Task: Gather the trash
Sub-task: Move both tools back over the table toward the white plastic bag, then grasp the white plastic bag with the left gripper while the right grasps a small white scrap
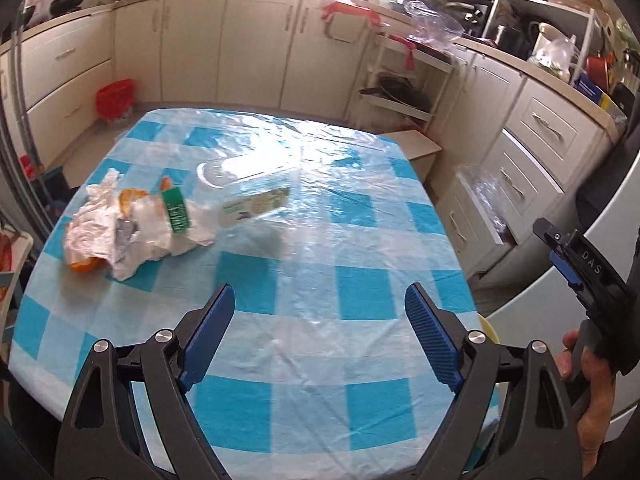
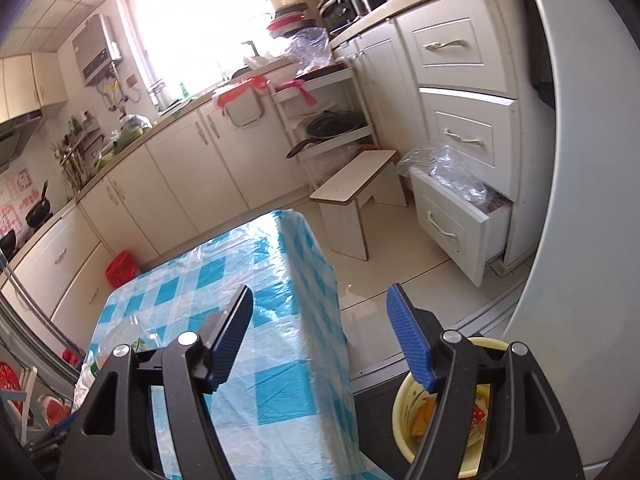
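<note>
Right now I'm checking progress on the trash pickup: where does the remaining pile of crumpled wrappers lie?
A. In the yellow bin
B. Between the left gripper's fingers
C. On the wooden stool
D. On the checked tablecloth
D: the crumpled wrappers lie on the checked tablecloth, beyond the empty left gripper.

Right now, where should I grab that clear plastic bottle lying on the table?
Grip the clear plastic bottle across its body near the paper label, coming from above with the open left gripper. It lies on its side on the checked tablecloth, its right end free, while the crumpled wrappers crowd its left end.
</note>
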### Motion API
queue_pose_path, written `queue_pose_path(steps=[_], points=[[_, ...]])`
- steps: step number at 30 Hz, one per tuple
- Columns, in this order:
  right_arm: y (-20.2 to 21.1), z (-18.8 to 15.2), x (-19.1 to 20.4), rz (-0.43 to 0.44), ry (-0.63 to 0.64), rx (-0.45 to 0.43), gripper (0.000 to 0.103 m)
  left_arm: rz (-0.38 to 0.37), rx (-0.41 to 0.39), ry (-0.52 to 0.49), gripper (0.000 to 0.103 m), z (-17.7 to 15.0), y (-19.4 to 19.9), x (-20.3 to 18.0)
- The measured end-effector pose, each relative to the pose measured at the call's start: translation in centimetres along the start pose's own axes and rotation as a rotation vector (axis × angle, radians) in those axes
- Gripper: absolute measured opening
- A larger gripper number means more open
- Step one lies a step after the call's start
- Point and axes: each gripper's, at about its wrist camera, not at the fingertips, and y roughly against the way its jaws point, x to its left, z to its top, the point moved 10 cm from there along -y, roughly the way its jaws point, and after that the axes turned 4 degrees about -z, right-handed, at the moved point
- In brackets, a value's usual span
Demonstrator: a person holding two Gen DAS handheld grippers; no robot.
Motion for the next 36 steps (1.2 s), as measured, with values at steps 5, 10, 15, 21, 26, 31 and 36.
queue_pose_path(steps=[5, 10, 15, 21, 26, 31, 36], points=[[-0.8, -0.9, 1.8, 0.014, 0.04, 0.024, 0.067, 0.121, -0.062, 0.08, 0.083, 1.3, 2.1, 8.2], [-1.1, -1.8, 2.8, 0.023, 0.07, 0.044, 0.067, 0.237, -0.097, 0.228, 0.083, 3.4, 3.2, 18.4], [-1.7, -2.8, 3.9, 0.025, 0.104, 0.069, 0.067, 0.299, -0.025, 0.213, 0.083, 4.8, 0.1, 23.1], [-2.4, -3.6, 5.1, 0.027, 0.141, 0.087, 0.068, 0.337, 0.057, 0.119, 0.082, 5.6, -4.2, 25.0], [-3.0, -4.3, 5.9, 0.032, 0.168, 0.107, 0.069, 0.295, 0.109, 0.084, 0.067, 6.2, -6.7, 24.9], [-3.5, -5.0, 6.8, 0.039, 0.194, 0.124, 0.069, 0.269, 0.134, 0.063, 0.025, 6.2, -7.9, 24.8], [-3.8, -5.7, 7.5, 0.046, 0.213, 0.141, 0.069, 0.22, 0.099, 0.084, 0.01, 6.7, -7.0, 24.5]])
